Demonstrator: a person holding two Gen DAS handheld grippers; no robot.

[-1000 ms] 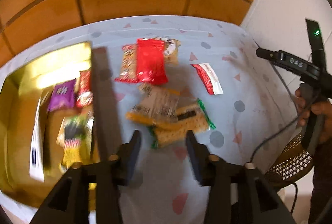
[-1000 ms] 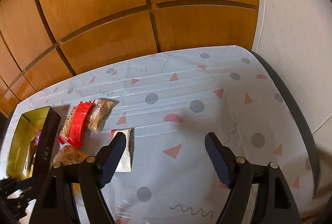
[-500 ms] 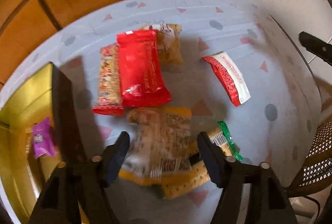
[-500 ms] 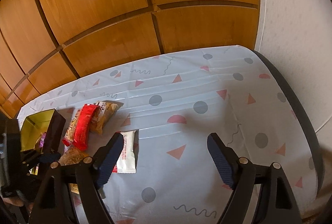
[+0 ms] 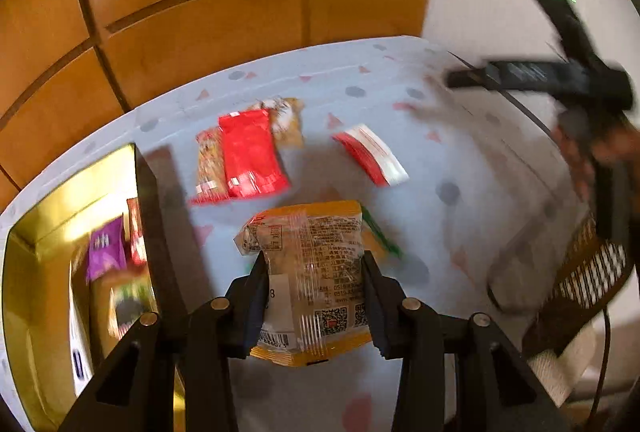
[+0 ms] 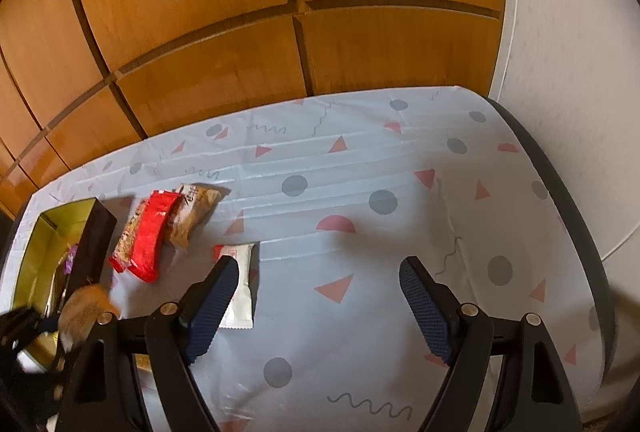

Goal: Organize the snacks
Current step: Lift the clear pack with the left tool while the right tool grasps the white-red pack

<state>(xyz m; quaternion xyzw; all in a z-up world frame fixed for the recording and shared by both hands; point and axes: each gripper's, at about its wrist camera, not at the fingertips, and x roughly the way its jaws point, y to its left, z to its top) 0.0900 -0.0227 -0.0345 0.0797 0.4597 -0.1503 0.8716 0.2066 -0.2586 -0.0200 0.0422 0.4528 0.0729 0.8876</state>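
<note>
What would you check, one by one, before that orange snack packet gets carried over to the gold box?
1. Left gripper pinching the orange snack packet, jaws just closed on it: ok.
2. Packet lifted clear of the tablecloth: cannot tell.
3. Green-edged cracker packet underneath left behind, not snagged: cannot tell.
4. Gold box open, with room beside the purple packet: ok.
5. Right gripper open, empty and away from the box: ok.
6. Red packet and red-and-white packet off the path to the box: ok.

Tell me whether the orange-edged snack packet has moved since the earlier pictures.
Yes. The orange-edged packet has come off the cloth, away from the green-edged packet, between the left gripper's closing jaws.
</note>
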